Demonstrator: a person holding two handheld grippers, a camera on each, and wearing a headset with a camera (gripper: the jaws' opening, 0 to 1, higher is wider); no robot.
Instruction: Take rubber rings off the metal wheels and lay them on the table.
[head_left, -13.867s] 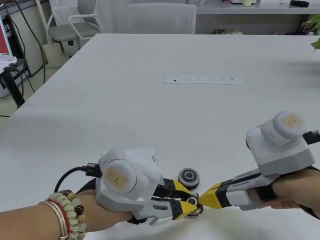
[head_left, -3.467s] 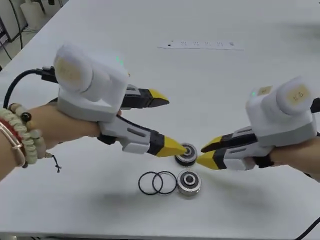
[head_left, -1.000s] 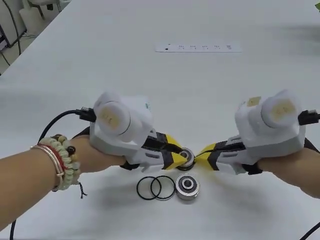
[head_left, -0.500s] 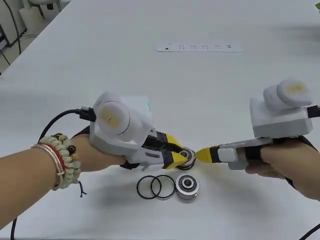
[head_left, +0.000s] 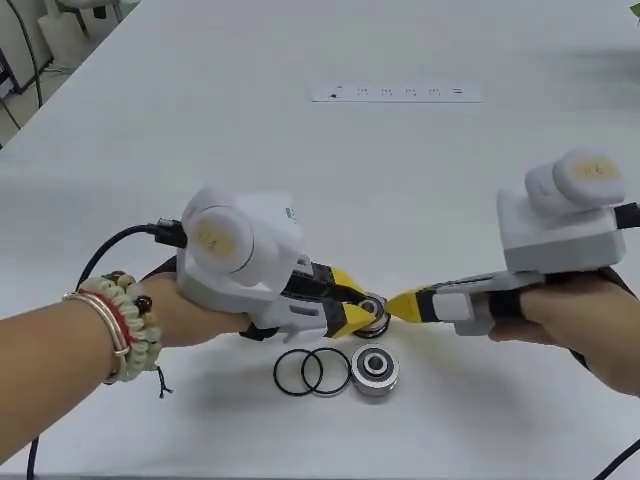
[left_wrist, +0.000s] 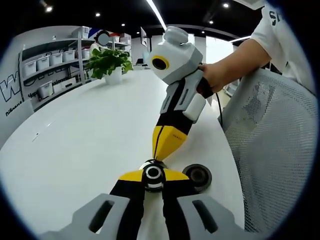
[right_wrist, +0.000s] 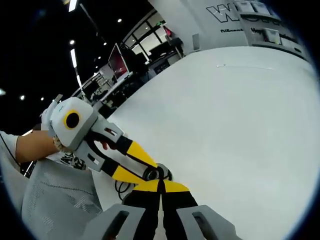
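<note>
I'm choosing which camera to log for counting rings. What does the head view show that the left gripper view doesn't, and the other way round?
Head view: two rings lying overlapped on the table beside a loose wheel, and a power strip farther back.
Left gripper view: a plant, shelves and a mesh chair.
Both: the left claw shut on a held wheel, the right claw shut with its tip at that wheel, and the loose wheel on the table.

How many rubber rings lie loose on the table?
2: the left ring and the right ring overlap, beside the free metal wheel. Others may remain on wheels.
</note>
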